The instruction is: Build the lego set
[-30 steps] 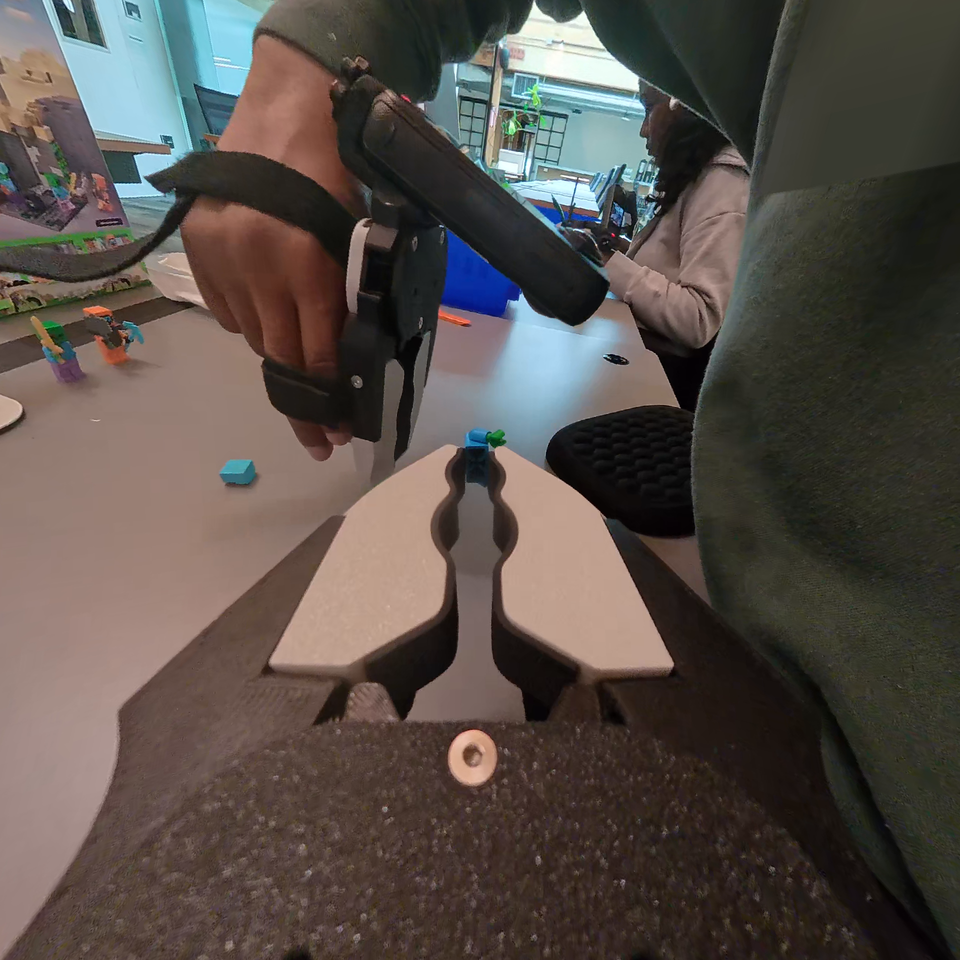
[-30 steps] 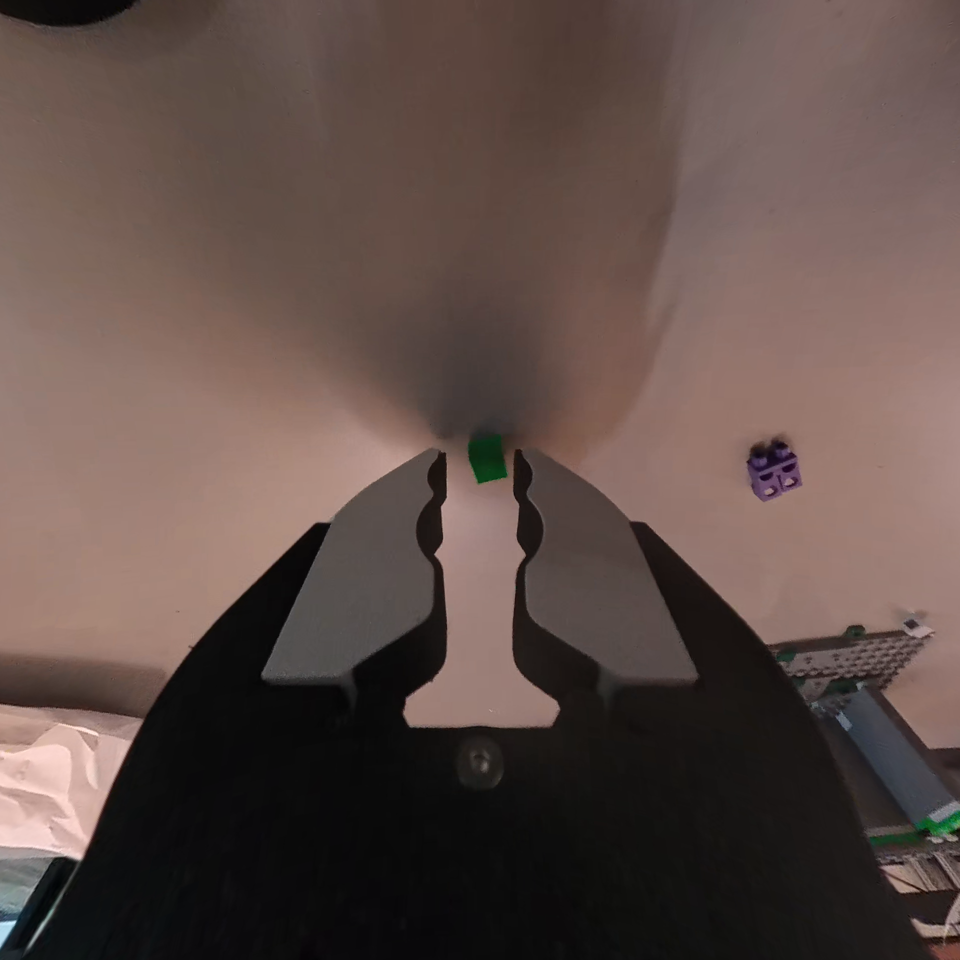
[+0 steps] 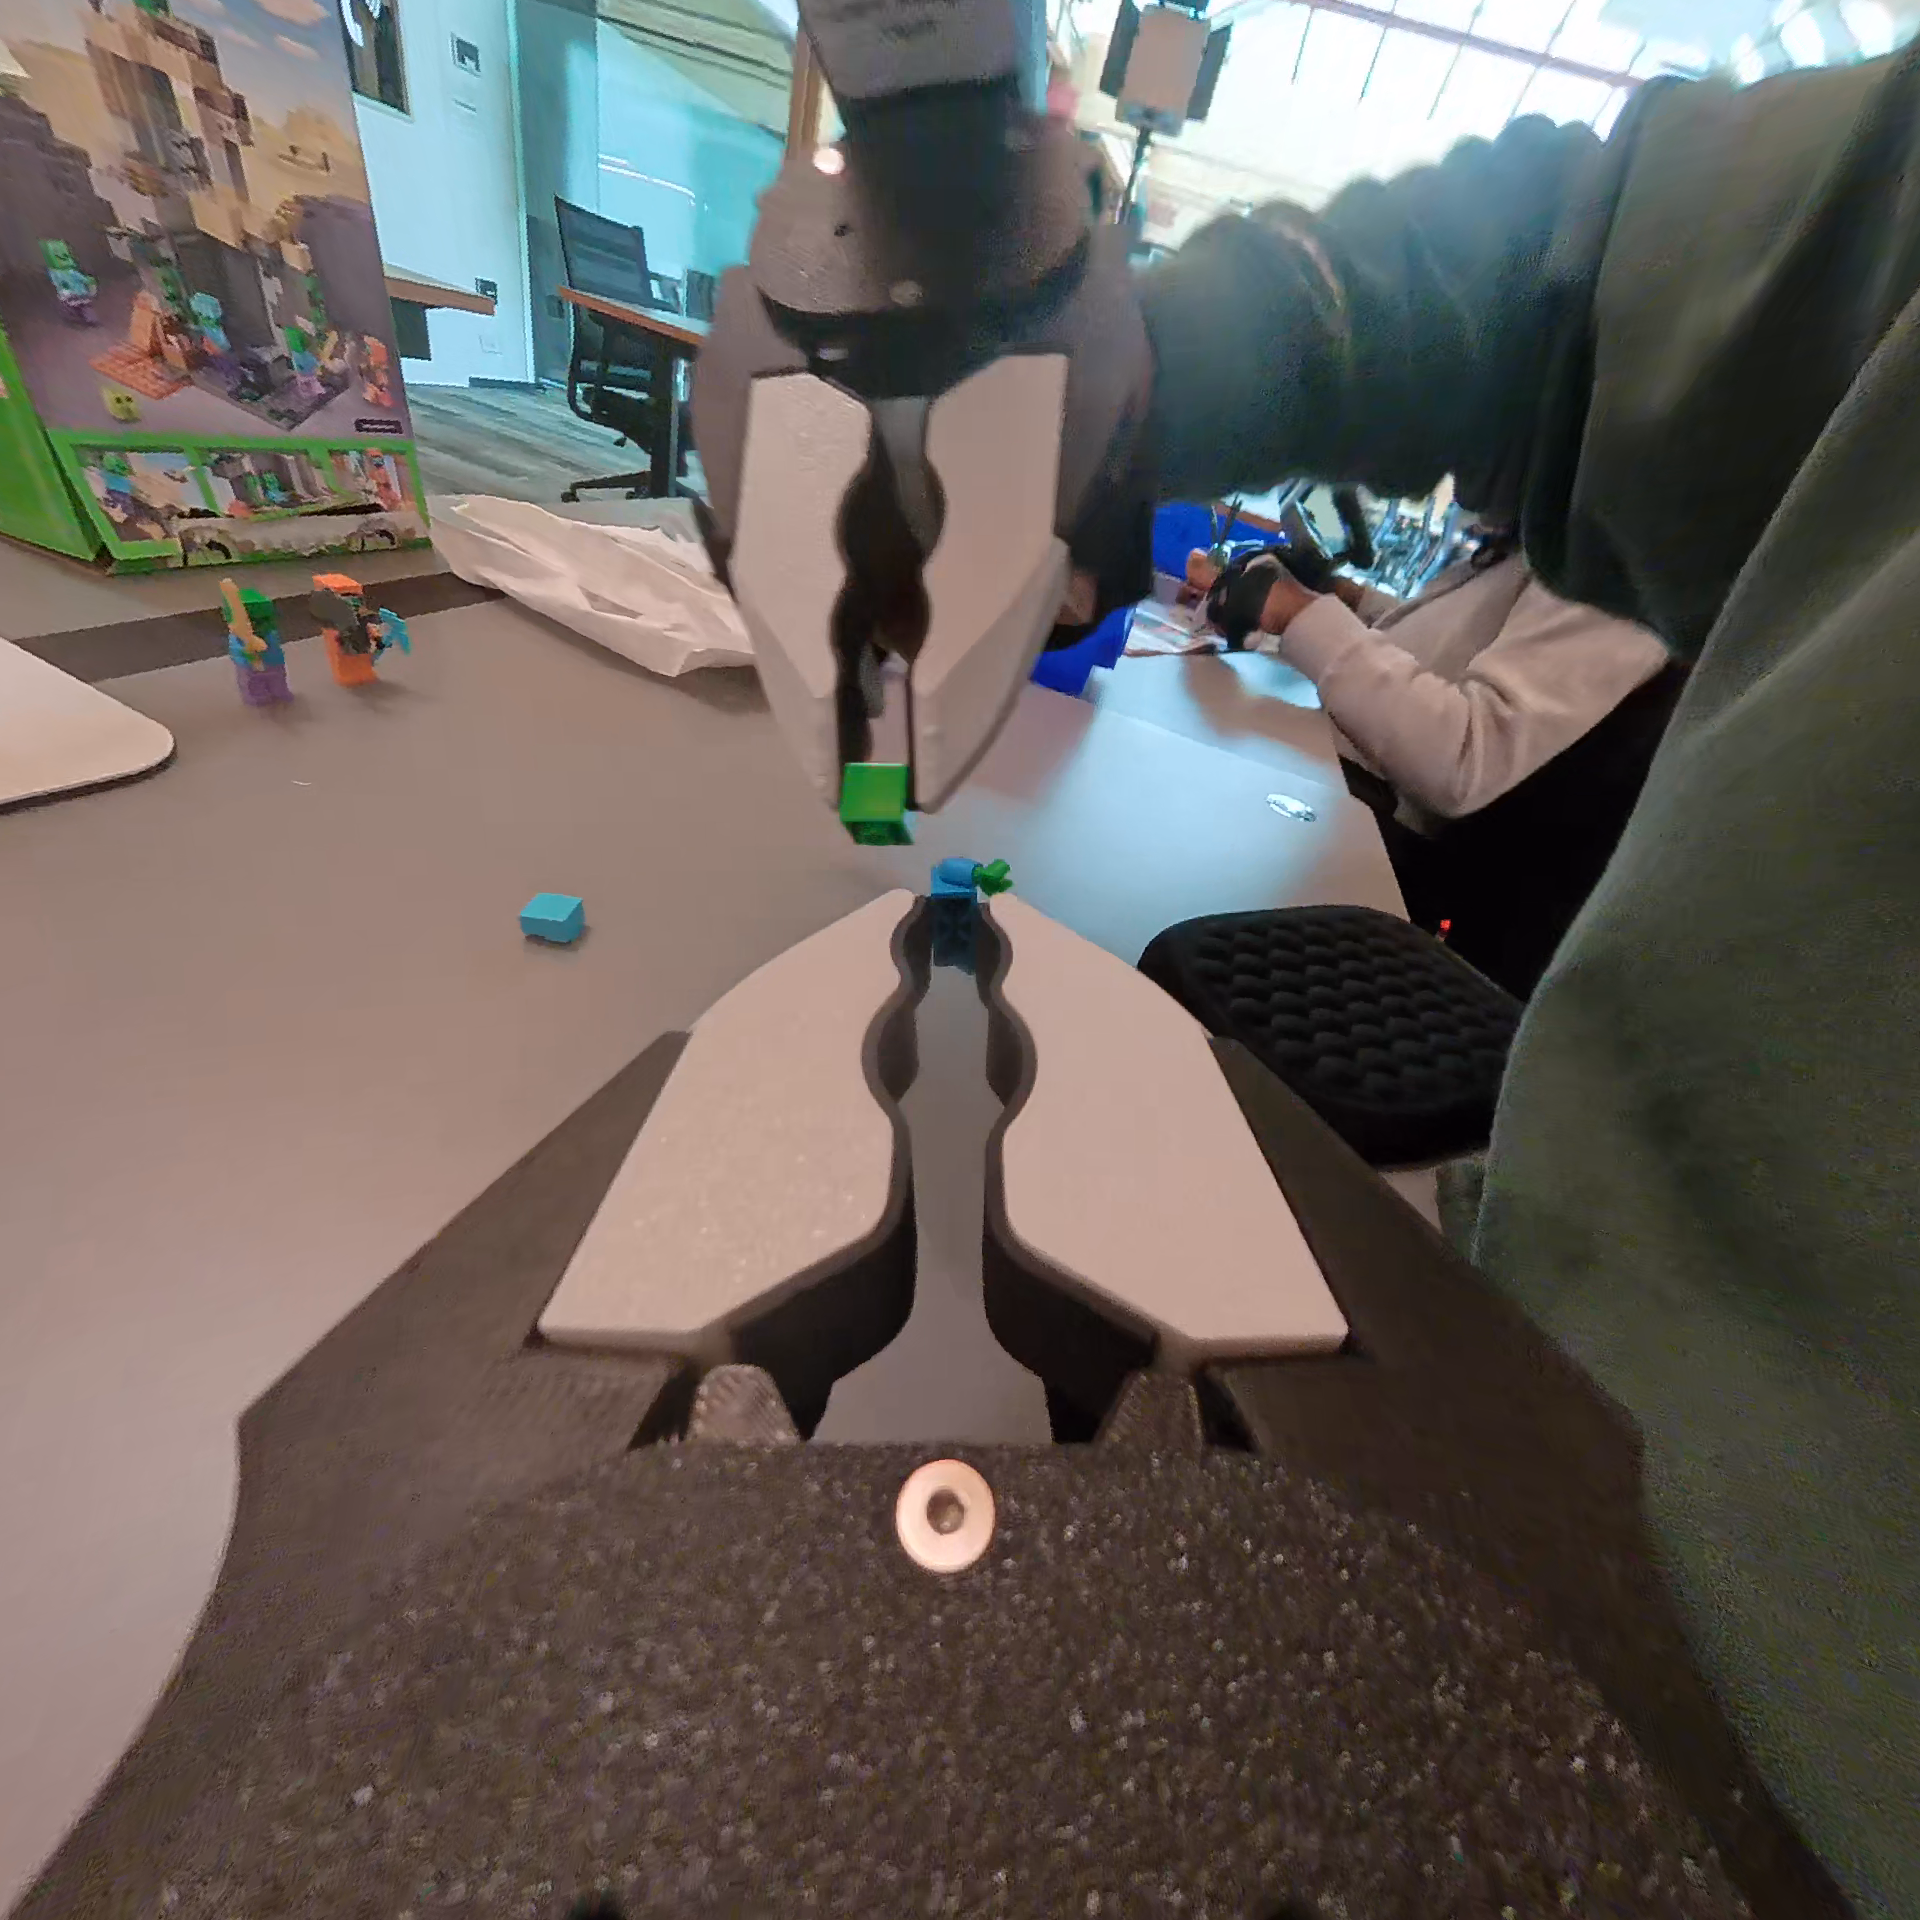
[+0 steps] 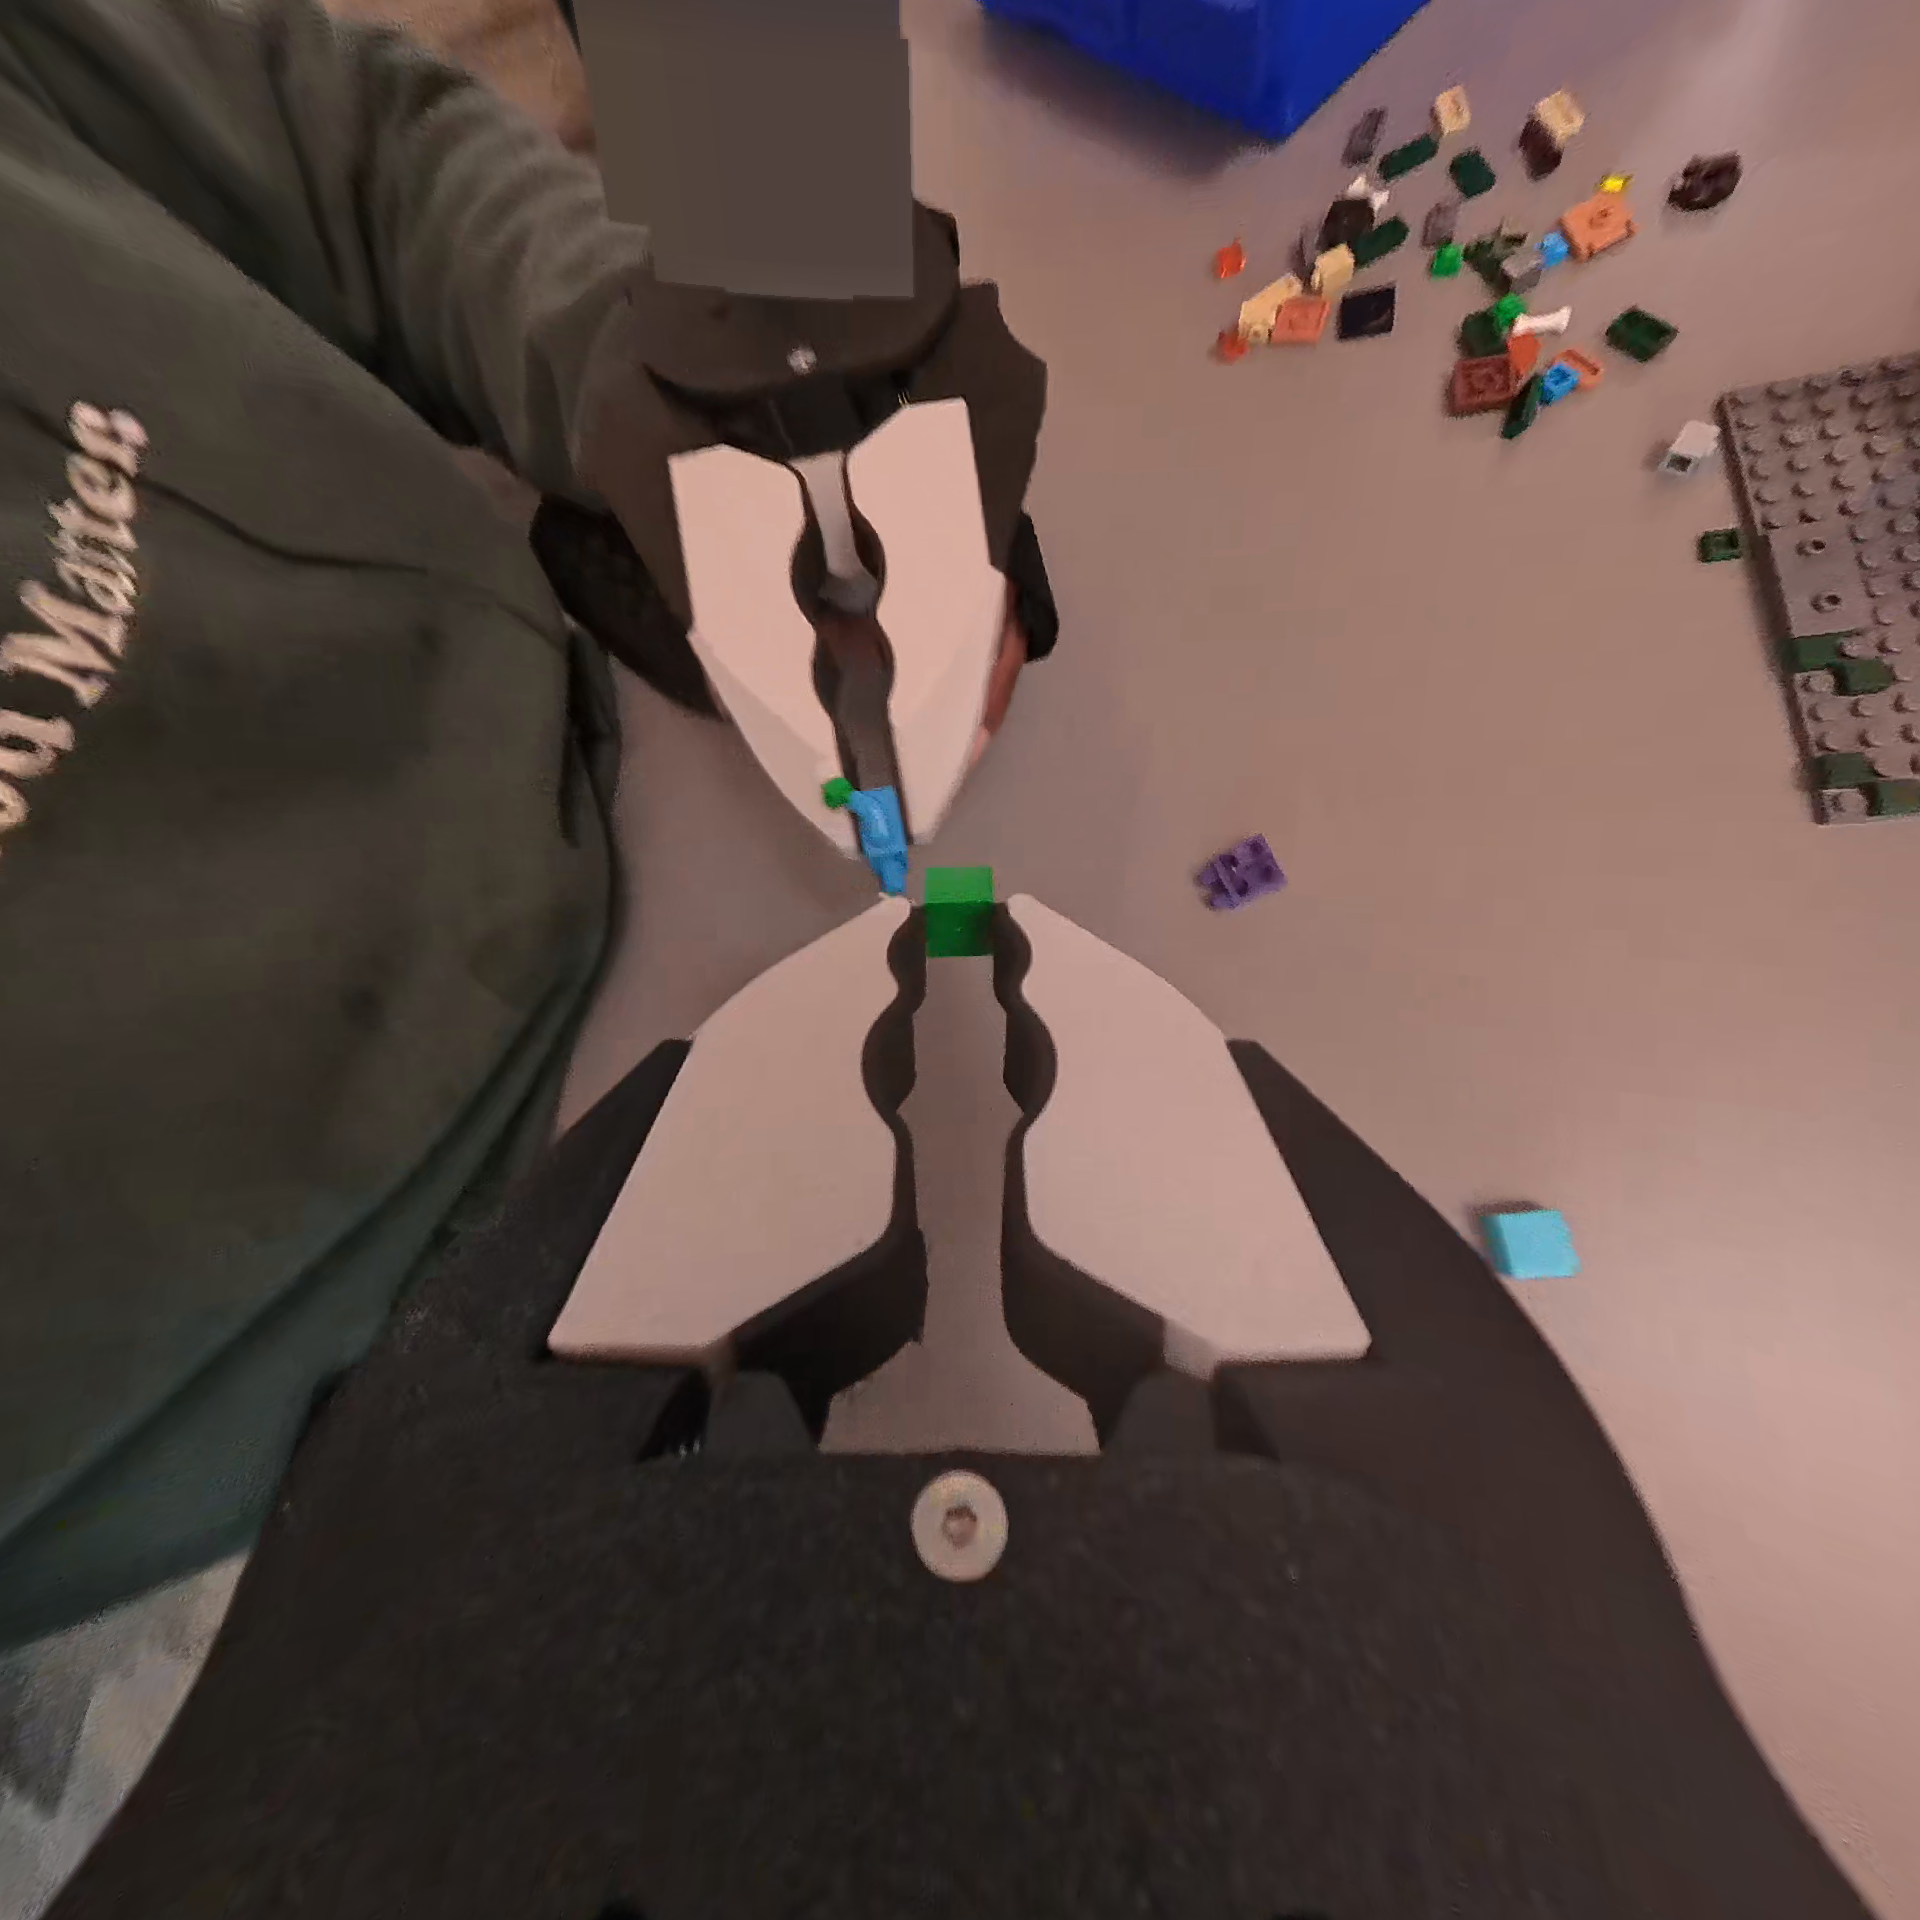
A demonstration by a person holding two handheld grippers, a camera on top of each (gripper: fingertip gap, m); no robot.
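Note:
My left gripper (image 3: 951, 912) is shut on a small blue minifigure torso with a green hand (image 3: 958, 891) and holds it above the grey table. My right gripper (image 4: 958, 906) is shut on a green cube (image 4: 958, 914). The two grippers face each other tip to tip. In the left wrist view the right gripper (image 3: 883, 774) points down from above, with the green cube (image 3: 876, 802) just above and left of the torso, a small gap between them. In the right wrist view the left gripper (image 4: 896, 844) holds the blue torso (image 4: 878, 831) just up-left of the cube.
A cyan brick (image 4: 1529, 1242) and a purple leg piece (image 4: 1240, 871) lie on the table. A grey baseplate (image 4: 1839, 582), several loose pieces (image 4: 1455, 281) and a blue bin (image 4: 1195, 42) are farther right. The set box (image 3: 197, 281), two minifigures (image 3: 301, 639) and white paper (image 3: 603, 582) stand at the back left. The grippers are tip to tip, or close to it.
My right gripper, which was open around the green cube on the table, has shut on it, lifted it and turned to face the left gripper. The left gripper still holds the blue torso.

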